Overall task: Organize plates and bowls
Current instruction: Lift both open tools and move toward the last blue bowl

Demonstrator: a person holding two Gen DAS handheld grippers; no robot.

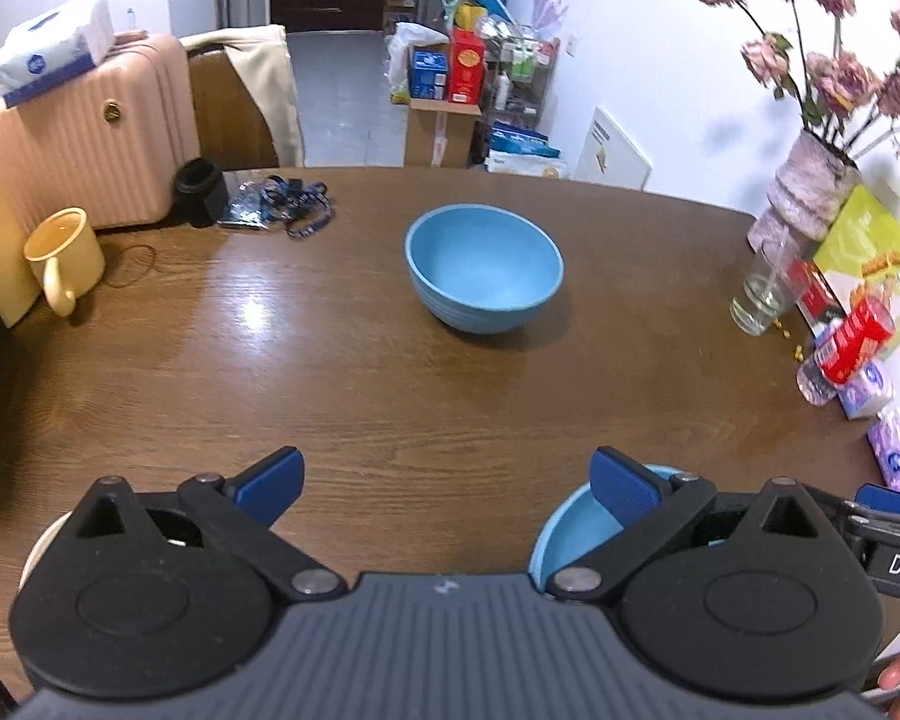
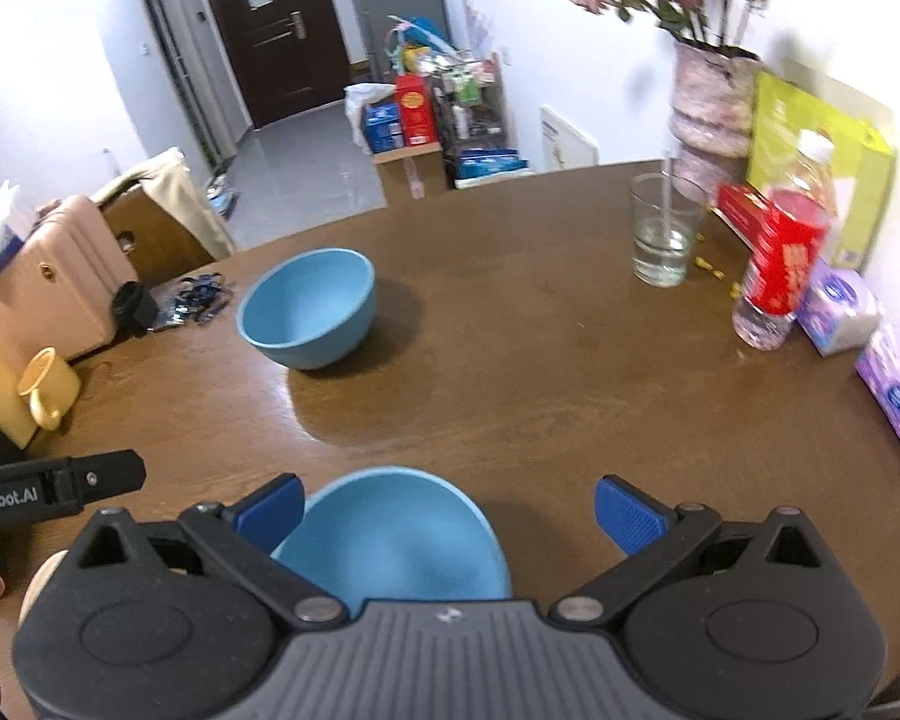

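Observation:
Two light blue bowls stand on the brown wooden table (image 1: 330,384). The far bowl (image 1: 485,267) (image 2: 309,309) sits upright mid-table, away from both grippers. The near bowl (image 2: 390,540) (image 1: 576,531) lies just below my right gripper (image 2: 450,495), whose jaws are wide open and not touching it. My left gripper (image 1: 447,471) is also wide open over bare wood, with nothing between its fingers and the near bowl by its right finger. A pale round rim (image 1: 33,558), maybe a plate, peeks out under its left side.
On the left stand a yellow mug (image 1: 66,258), a pink suitcase (image 1: 90,132), a black cup (image 1: 201,189) and a heap of lanyards (image 1: 288,207). Along the right edge are a drinking glass (image 2: 663,234), a flower vase (image 2: 714,114), a red-labelled bottle (image 2: 780,264) and tissue packs (image 2: 840,312).

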